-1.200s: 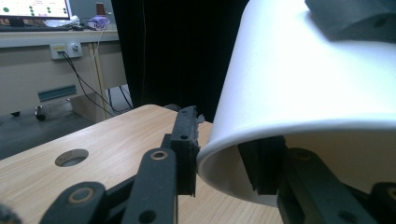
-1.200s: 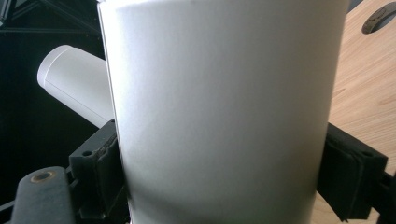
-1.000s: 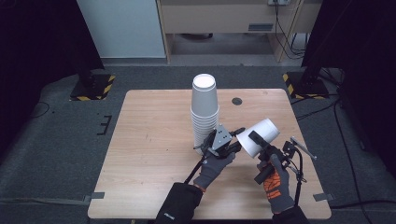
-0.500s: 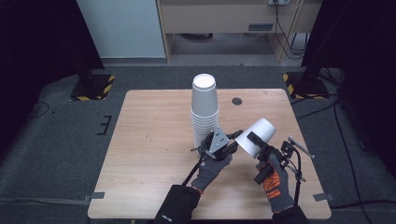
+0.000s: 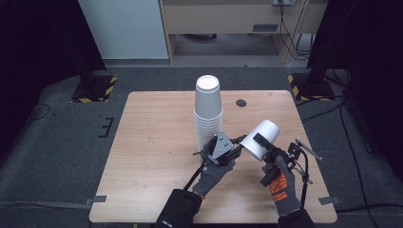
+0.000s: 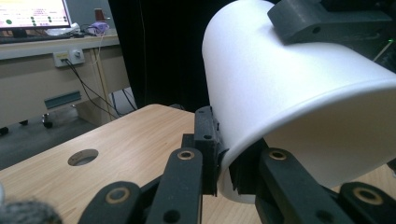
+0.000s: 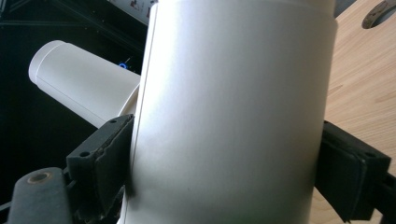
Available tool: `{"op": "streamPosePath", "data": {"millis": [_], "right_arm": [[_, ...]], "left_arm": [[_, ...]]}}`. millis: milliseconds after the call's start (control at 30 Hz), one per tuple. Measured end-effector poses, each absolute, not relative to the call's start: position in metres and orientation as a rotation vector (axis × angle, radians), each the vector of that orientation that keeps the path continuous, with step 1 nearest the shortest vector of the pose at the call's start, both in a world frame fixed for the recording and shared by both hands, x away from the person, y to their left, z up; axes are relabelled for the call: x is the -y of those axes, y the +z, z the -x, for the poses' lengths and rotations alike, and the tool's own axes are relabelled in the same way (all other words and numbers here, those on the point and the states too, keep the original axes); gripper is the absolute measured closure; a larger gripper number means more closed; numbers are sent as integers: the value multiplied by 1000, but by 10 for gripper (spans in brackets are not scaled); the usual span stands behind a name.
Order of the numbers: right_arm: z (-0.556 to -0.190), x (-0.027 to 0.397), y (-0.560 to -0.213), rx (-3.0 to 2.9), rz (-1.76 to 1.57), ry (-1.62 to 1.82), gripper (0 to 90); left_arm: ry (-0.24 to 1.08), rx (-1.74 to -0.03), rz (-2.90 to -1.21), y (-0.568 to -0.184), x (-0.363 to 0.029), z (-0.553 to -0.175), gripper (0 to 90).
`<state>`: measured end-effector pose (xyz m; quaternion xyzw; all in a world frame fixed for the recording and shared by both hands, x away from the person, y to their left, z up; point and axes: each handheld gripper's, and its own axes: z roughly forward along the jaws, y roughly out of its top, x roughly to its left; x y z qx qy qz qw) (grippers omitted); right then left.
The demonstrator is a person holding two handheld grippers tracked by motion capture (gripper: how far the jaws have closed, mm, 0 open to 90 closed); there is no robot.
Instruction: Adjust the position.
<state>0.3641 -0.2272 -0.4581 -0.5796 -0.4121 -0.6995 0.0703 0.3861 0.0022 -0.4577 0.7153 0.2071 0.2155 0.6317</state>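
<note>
A tall stack of white paper cups (image 5: 208,111) stood upside down near the middle of the wooden table (image 5: 152,156), with a small round hole (image 5: 241,102) in the tabletop just to its right. In front of the stack, the left gripper (image 5: 237,145) had just closed its jaws on the rim of a single white paper cup (image 5: 258,139), pinching the wall between the pads (image 6: 208,140). The right gripper (image 5: 266,145) clasped that same cup across its body, one pad (image 7: 100,163) on each side, holding it tilted above the table's near right part.
</note>
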Motion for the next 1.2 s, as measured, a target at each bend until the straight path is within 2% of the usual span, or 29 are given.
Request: {"op": "streamPosePath", "data": {"millis": [833, 900, 967, 1200], "right_arm": [[-371, 233, -459, 1301, 1753, -2126, 70], [-372, 235, -460, 1317, 1755, -2123, 75], [-371, 238, -461, 1325, 1802, -2158, 119], [-374, 255, -465, 1319, 1873, -2185, 127]], "left_arm": [[437, -489, -1675, -450, -23, -375, 834], [441, -487, -1680, -449, -25, -373, 835], [435, -486, -1678, -448, -28, -371, 843], [431, -480, -1694, -445, -37, -366, 845]]}}
